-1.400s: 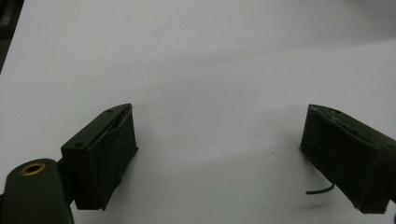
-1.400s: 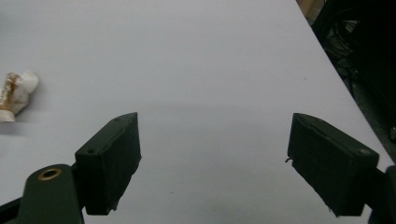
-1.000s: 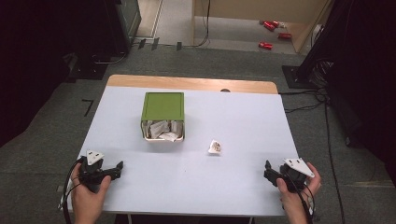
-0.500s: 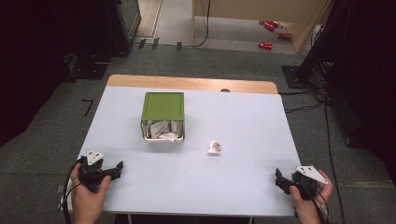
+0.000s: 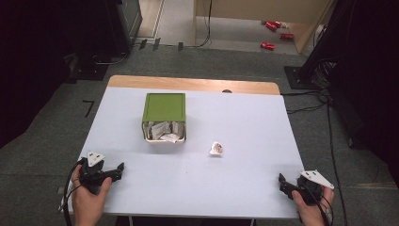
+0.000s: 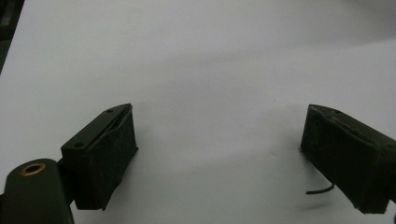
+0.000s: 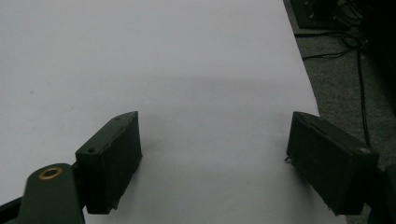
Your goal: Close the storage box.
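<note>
Green box (image 5: 163,107) on counter (image 5: 244,117), upper left of centre, open side facing person, several small white packets (image 5: 162,130) already inside. One white packet (image 5: 217,149) loose on counter, right of box, apart from it. Left claw (image 5: 117,169) at near left edge, jaws wide apart, empty. Right claw (image 5: 282,181) at near right corner, jaws wide apart, empty. Judgement: sorting mostly done; last packet not yet picked up and boxed.

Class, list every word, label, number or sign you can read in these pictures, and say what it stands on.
None can be read.
Small packet on the table: dark print, too small and blurred to read.
Packets in the green box: no legible print.
Left tongs and right tongs: no markings visible.
</note>
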### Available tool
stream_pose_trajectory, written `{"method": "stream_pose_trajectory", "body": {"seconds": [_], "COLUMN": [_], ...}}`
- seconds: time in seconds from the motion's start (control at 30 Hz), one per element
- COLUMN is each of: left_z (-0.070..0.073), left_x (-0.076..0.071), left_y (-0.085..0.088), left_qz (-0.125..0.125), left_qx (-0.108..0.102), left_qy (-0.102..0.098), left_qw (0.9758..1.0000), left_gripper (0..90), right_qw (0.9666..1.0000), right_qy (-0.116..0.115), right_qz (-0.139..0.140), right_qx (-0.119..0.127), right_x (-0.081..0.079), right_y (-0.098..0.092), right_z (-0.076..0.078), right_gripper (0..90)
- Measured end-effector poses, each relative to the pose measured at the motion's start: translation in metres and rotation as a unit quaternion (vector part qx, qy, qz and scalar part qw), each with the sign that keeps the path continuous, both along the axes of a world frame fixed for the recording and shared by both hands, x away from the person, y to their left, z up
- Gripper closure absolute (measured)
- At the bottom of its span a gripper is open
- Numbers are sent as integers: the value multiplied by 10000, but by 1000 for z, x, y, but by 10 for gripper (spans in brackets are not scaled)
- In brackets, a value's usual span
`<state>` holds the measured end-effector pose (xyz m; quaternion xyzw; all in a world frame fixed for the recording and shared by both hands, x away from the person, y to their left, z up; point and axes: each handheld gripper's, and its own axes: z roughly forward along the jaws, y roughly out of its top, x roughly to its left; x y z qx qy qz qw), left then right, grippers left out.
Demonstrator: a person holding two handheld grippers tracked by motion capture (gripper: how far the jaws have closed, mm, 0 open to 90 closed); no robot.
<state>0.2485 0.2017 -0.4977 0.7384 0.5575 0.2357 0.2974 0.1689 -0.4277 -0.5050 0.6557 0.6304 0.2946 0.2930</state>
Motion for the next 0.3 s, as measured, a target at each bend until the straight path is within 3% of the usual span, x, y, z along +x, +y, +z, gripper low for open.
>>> {"method": "stream_pose_trajectory", "body": {"seconds": [0.3], "left_z": [0], "left_x": [0], "left_y": [0], "left_qz": [-8], "left_qx": [10], "left_qy": [-2], "left_qw": [10000], "left_gripper": [109], "right_qw": [10000], "right_qy": [-7], "right_qz": [-7], "right_qx": [-14], "right_x": [0], "right_y": [0], "right_z": [0], "right_gripper": [178]}}
